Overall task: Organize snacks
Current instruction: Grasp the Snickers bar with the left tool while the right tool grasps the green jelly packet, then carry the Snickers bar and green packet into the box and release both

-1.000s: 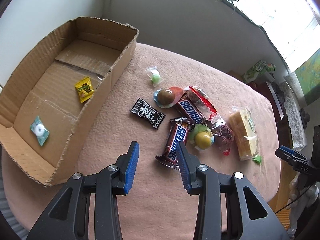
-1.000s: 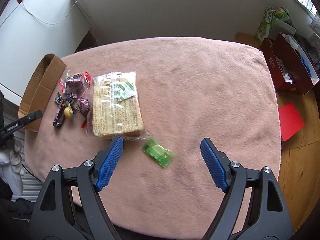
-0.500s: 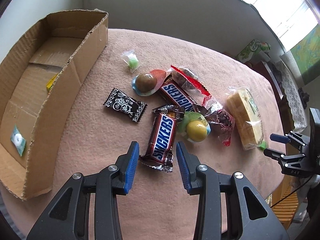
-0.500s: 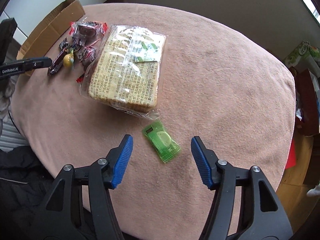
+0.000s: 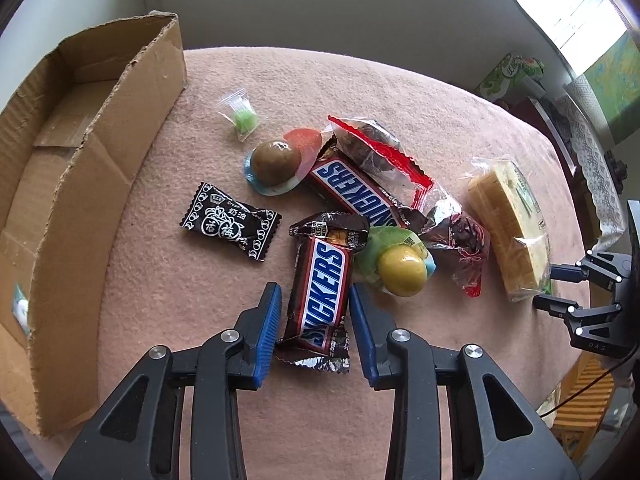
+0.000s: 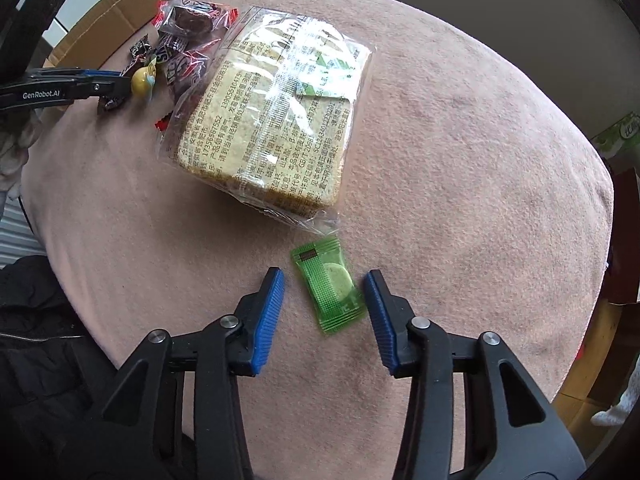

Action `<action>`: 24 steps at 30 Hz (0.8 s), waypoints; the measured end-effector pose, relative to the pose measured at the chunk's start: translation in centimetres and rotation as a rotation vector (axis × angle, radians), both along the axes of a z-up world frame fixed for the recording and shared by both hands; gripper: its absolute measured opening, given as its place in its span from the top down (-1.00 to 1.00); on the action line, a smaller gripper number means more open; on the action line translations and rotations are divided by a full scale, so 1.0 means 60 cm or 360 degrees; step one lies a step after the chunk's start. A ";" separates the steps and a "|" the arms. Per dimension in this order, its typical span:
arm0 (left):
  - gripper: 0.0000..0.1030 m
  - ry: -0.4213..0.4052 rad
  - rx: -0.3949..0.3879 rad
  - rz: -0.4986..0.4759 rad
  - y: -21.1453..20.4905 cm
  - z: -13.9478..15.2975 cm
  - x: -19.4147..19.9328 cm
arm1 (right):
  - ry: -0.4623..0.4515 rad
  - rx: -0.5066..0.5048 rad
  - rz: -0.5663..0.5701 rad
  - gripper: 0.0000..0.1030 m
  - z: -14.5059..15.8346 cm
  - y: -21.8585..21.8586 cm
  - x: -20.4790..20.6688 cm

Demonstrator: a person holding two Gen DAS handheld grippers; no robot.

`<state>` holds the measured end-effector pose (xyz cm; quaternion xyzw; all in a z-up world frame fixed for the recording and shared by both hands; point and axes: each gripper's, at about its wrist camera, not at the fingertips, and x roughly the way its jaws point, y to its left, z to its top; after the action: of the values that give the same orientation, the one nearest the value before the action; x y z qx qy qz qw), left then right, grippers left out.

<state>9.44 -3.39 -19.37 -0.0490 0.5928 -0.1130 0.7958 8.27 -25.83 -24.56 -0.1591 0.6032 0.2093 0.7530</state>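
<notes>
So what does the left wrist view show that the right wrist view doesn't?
Only the left wrist view: the inside of the cardboard box, the black candy, the clear-wrapped green sweet, and the Snickers bar between the left gripper jaws.

Only the right wrist view: the green sachet between the right gripper jaws.

Both: the cracker pack and yellow ball sweet.

Left gripper (image 5: 314, 322) lowered from short of the pile; near Snickers bar (image 5: 323, 292) now sits between its jaws, which have just been closing slightly. Right gripper (image 6: 325, 308) dropped toward table, rolled; jaws have just been closing from wide, green sachet (image 6: 329, 285) between them, gaps either side.
</notes>
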 end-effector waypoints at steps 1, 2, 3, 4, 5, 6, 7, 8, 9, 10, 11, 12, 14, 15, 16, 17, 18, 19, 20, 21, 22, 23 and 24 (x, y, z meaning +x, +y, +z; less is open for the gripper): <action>0.35 -0.0003 0.0012 -0.0008 -0.008 -0.003 0.002 | 0.0004 0.0013 -0.0003 0.28 0.000 0.001 0.000; 0.36 -0.0007 0.0021 -0.0015 -0.010 -0.003 0.002 | 0.0010 0.0024 -0.0011 0.33 0.000 0.001 0.001; 0.39 -0.0008 0.0030 -0.0024 -0.016 -0.004 0.004 | 0.0015 0.0033 -0.0020 0.37 0.002 -0.003 0.006; 0.43 -0.0010 0.0037 -0.0031 -0.019 -0.005 0.006 | 0.0019 0.0046 -0.0031 0.39 0.003 -0.005 0.009; 0.44 -0.0010 0.0038 -0.0033 -0.020 -0.005 0.007 | 0.0022 0.0057 -0.0046 0.47 0.005 -0.007 0.012; 0.45 -0.0010 0.0034 -0.0029 -0.020 -0.005 0.007 | 0.0024 0.0062 -0.0056 0.50 0.007 -0.009 0.017; 0.45 -0.0010 0.0027 -0.0024 -0.019 -0.006 0.007 | 0.0021 0.0061 -0.0061 0.50 0.007 -0.010 0.019; 0.46 -0.0011 0.0021 -0.0018 -0.017 -0.006 0.007 | 0.0017 0.0057 -0.0064 0.50 0.006 -0.011 0.021; 0.46 -0.0013 0.0020 -0.0013 -0.016 -0.006 0.006 | 0.0015 0.0054 -0.0069 0.50 0.006 -0.011 0.023; 0.46 -0.0016 0.0021 -0.0008 -0.019 -0.007 0.007 | 0.0012 0.0052 -0.0074 0.50 0.004 -0.011 0.022; 0.46 -0.0018 0.0019 -0.0006 -0.018 -0.008 0.005 | 0.0011 0.0054 -0.0084 0.51 0.001 -0.011 0.021; 0.46 -0.0020 0.0015 -0.0003 -0.016 -0.008 0.003 | 0.0011 0.0057 -0.0098 0.53 -0.003 -0.011 0.019; 0.46 -0.0020 0.0005 0.0007 -0.011 -0.007 -0.001 | 0.0009 0.0072 -0.0131 0.54 -0.004 -0.014 0.016; 0.46 -0.0020 -0.0002 0.0014 -0.008 -0.007 -0.004 | 0.0004 0.0080 -0.0148 0.55 -0.004 -0.016 0.014; 0.46 -0.0020 -0.0011 0.0023 -0.004 -0.007 -0.007 | -0.0004 0.0086 -0.0169 0.55 -0.004 -0.017 0.013; 0.46 -0.0018 -0.0020 0.0032 -0.002 -0.007 -0.009 | -0.0008 0.0098 -0.0189 0.55 -0.002 -0.018 0.011; 0.46 -0.0015 -0.0028 0.0039 -0.002 -0.008 -0.011 | -0.0014 0.0112 -0.0210 0.56 0.000 -0.021 0.006; 0.46 -0.0015 -0.0034 0.0048 0.003 -0.007 -0.015 | -0.0020 0.0130 -0.0234 0.56 0.002 -0.023 0.004; 0.46 -0.0016 -0.0038 0.0059 0.006 -0.005 -0.019 | -0.0021 0.0154 -0.0259 0.56 0.004 -0.025 0.002; 0.46 -0.0018 -0.0048 0.0065 0.008 -0.004 -0.023 | -0.0026 0.0175 -0.0286 0.56 0.006 -0.028 -0.001; 0.46 -0.0020 -0.0058 0.0070 0.010 -0.002 -0.026 | -0.0034 0.0195 -0.0313 0.56 0.009 -0.031 -0.004; 0.46 -0.0023 -0.0064 0.0078 0.012 -0.001 -0.030 | -0.0040 0.0216 -0.0340 0.56 0.011 -0.033 -0.007; 0.46 -0.0025 -0.0069 0.0087 0.014 0.001 -0.033 | -0.0046 0.0232 -0.0366 0.56 0.013 -0.034 -0.008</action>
<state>7.45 -2.56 -19.34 -0.0817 0.5825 -0.1045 0.8020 7.76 -27.88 -23.80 -0.0368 0.5897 0.1627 0.7902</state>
